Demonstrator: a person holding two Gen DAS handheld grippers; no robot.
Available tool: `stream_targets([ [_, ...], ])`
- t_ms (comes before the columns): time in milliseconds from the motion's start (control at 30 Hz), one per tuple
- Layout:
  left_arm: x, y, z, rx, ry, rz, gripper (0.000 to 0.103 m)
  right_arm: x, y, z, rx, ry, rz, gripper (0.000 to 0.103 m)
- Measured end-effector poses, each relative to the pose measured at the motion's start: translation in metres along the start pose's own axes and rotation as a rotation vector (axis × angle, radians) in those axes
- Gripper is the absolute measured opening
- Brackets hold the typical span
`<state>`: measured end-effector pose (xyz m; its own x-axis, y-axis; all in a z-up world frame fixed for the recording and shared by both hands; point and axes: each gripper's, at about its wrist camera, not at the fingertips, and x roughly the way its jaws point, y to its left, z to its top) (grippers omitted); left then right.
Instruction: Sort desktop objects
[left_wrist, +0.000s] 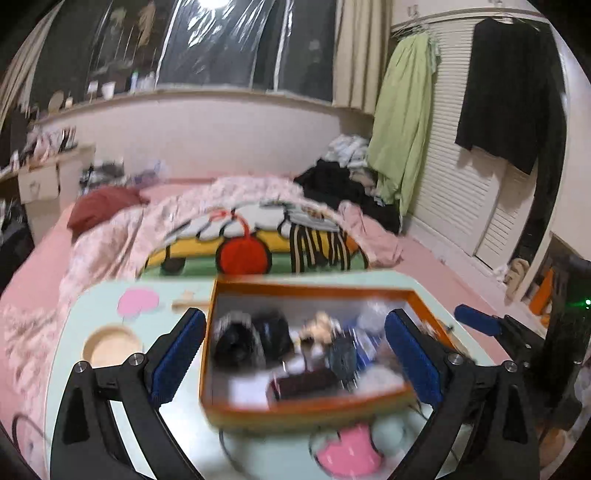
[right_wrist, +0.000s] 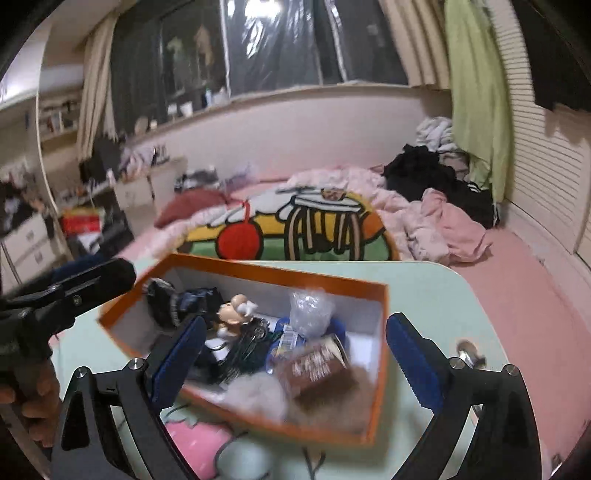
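Observation:
An orange box (left_wrist: 314, 291) sits on the pale green table (left_wrist: 92, 306), filled with several small items: a black round object (left_wrist: 232, 339), a small figurine (right_wrist: 236, 310), a clear plastic bag (right_wrist: 310, 314), a brown packet (right_wrist: 317, 365). The box also shows in the right wrist view (right_wrist: 280, 273). My left gripper (left_wrist: 295, 354) is open and empty, hovering over the box. My right gripper (right_wrist: 295, 358) is open and empty, above the box's near side. The left gripper's finger shows at the left of the right wrist view (right_wrist: 92, 280).
A pink item (left_wrist: 347, 454) and a cable (left_wrist: 221, 439) lie on the table in front of the box. A round wooden recess (left_wrist: 110, 343) is at the table's left. A bed with a cartoon blanket (left_wrist: 243, 243) and clothes lies beyond the table.

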<state>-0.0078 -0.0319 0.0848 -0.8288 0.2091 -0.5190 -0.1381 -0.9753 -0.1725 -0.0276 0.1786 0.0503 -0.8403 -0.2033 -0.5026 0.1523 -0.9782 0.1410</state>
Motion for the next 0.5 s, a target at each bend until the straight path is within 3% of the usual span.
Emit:
stream_targets([
  [167, -0.006, -0.014, -0.042, 0.044, 0.153, 0.040, 0.100, -0.016, 0.003, -0.037, 0.049, 0.145, 0.010, 0.099],
  [333, 0.032, -0.017, -0.085, 0.073, 0.356, 0.087, 0.103, 0.015, 0.004, -0.071, 0.036, 0.357, -0.119, 0.101],
  [367, 0.034, -0.020, -0.085, 0.095, 0.356, 0.108, 0.103, 0.018, 0.005, -0.071, 0.012, 0.371, -0.155, 0.103],
  [500, 0.039, -0.022, -0.087, 0.108, 0.369, 0.138, 0.103, 0.014, 0.003, -0.066, 0.022, 0.373, -0.164, 0.103],
])
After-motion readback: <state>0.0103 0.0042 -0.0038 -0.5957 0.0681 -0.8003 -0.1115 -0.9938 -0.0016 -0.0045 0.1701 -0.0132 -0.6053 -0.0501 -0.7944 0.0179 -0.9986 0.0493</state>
